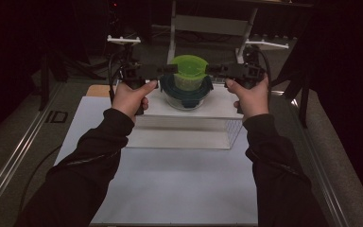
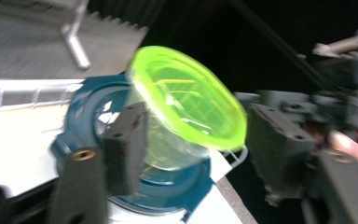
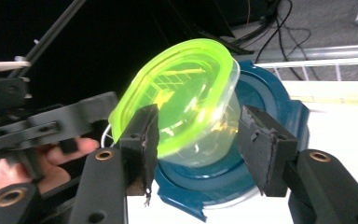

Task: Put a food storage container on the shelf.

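White platform [image 1: 217,109] edge bears stacked containers [image 1: 187,82], left gripper [image 1: 163,71], right gripper [image 1: 214,70] flanking, jaws part-open, holding nothing.

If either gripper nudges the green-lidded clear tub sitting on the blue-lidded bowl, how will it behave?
The green-lidded tub looks like thin clear plastic, so probably light and slightly flexible. It sits tilted on the blue-lidded bowl, so it may well slide or tip off. Its glossy wall could slip between pads.
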The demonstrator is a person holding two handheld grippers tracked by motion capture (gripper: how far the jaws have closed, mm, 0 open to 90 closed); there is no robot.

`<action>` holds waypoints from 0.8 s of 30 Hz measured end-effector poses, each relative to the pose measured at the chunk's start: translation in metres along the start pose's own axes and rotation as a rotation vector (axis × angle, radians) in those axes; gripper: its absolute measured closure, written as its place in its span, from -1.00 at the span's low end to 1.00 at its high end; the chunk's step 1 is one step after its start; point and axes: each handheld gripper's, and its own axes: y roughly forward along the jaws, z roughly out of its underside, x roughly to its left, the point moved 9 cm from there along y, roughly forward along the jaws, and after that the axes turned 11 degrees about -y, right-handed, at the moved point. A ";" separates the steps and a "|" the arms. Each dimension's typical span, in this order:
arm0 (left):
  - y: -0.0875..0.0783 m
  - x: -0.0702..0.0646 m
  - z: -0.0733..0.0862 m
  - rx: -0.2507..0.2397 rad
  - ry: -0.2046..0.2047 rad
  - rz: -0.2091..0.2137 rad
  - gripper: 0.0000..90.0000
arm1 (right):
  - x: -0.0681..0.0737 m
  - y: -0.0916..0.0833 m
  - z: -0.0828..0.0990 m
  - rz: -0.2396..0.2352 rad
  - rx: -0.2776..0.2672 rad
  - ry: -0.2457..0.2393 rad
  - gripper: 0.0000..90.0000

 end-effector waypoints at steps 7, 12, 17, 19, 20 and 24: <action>-0.021 -0.009 0.023 -0.052 0.194 0.048 -0.56 | 0.008 -0.009 0.014 -0.009 0.005 -0.086 -0.06; -0.025 -0.015 0.051 -0.045 0.270 0.074 -1.00 | 0.021 -0.014 0.030 -0.048 -0.005 -0.177 -0.43; -0.030 -0.019 0.075 -0.031 0.321 0.100 -1.00 | 0.035 -0.017 0.055 -0.086 -0.024 -0.256 -0.59; -0.032 -0.018 0.085 -0.030 0.339 0.092 -1.00 | 0.039 -0.017 0.069 -0.089 -0.021 -0.288 -0.57; -0.034 -0.018 0.089 -0.033 0.345 0.099 -1.00 | 0.041 -0.017 0.076 -0.095 -0.020 -0.307 -0.58; -0.039 -0.015 0.105 -0.032 0.387 0.089 -1.00 | 0.043 -0.016 0.098 -0.083 -0.029 -0.360 -0.59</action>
